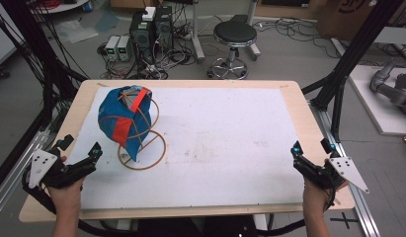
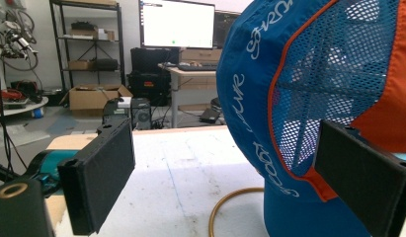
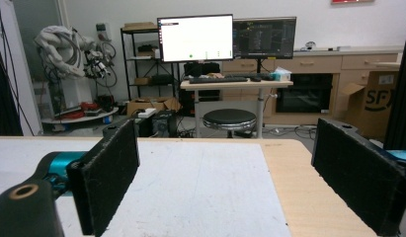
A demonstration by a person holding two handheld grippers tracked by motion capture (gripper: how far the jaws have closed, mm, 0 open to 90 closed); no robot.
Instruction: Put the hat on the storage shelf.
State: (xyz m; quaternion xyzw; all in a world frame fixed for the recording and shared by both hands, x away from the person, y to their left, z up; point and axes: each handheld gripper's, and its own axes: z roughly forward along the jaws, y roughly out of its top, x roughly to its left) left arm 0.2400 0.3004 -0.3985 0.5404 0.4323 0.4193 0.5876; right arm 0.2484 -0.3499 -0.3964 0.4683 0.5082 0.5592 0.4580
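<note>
Across the white-covered wooden table (image 1: 215,148), the blue and orange mesh cap (image 1: 125,118) is sitting on its brass wire stand (image 1: 143,148) while the left gripper (image 1: 77,165), jaws apart, is apparently approaching it, the right gripper (image 1: 309,165) waiting open, well apart.

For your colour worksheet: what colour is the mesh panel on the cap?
Blue mesh panel edged in orange, clearest in the left gripper view.

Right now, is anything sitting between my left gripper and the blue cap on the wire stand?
Nothing visible does. The left gripper is open, just short of the blue cap on its wire stand, with only bare white mat between them.
</note>
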